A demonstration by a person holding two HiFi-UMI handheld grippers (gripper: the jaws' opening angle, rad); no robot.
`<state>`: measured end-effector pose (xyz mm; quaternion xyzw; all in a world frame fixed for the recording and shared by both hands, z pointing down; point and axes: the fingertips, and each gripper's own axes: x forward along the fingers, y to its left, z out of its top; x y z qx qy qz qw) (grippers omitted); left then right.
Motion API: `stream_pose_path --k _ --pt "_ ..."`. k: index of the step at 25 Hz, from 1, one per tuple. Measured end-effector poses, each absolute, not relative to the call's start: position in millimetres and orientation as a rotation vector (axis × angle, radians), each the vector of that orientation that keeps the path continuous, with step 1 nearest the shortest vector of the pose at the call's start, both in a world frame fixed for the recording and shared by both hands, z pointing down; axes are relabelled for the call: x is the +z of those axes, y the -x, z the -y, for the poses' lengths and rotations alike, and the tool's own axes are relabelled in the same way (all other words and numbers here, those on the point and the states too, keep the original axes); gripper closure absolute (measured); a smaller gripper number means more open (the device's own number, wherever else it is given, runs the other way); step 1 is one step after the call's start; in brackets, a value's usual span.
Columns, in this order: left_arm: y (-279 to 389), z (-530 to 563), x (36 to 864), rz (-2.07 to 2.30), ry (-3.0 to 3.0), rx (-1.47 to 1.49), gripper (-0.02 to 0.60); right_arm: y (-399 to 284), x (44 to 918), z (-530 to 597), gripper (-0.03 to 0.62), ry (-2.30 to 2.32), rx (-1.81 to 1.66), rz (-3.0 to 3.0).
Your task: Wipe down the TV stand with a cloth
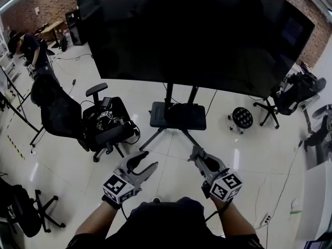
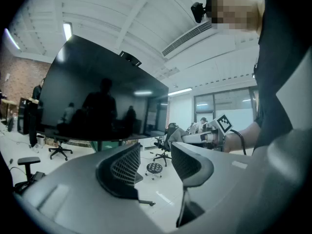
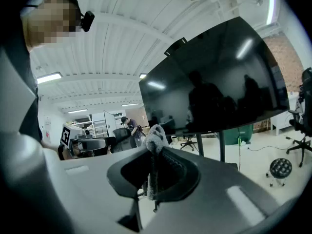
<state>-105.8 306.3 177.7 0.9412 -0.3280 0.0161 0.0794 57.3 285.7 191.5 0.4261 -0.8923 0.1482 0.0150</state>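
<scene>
The TV stand [image 1: 177, 115] has a black shelf on two posts and splayed legs, under a large black TV [image 1: 197, 32]; it stands on the floor ahead of both grippers. My left gripper [image 1: 146, 161] hovers in front of the stand, open, with nothing between its jaws [image 2: 155, 156]. To its right, my right gripper [image 1: 197, 154] is shut on a small grey cloth [image 3: 156, 136], whose fluffy end sticks out above the pinched pads. The stand's posts [image 3: 222, 147] show below the TV [image 3: 214, 87] in the right gripper view.
A black office chair [image 1: 106, 126] loaded with gear stands left of the stand, and another draped chair [image 1: 54, 108] lies further left. A round black stool [image 1: 241, 118] and a chair [image 1: 290, 95] are at the right. A person [image 1: 28, 45] stands far back left.
</scene>
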Motion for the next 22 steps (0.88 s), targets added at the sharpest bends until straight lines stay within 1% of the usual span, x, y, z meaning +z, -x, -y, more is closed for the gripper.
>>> stream_pose_path --k 5,11,18,22 --pt "111.9 -268.0 194.7 0.96 -2.817 0.045 0.36 -45.2 214.6 -248.6 0.562 -1.296 0.452 2.747" --pt "103.8 -205.7 200.9 0.968 -2.756 0.013 0.362 -43.8 238.4 -176.3 0.563 -1.288 0.463 2.715" --pt "81.9 -113.0 225.0 1.022 -2.694 0.061 0.362 -58.3 288.4 -50.2 0.563 -1.316 0.483 2.656" --pt "72.5 -52.3 243.7 1.055 -2.653 0.082 0.362 -49.7 317.8 26.7 0.563 -1.258 0.457 2.637"
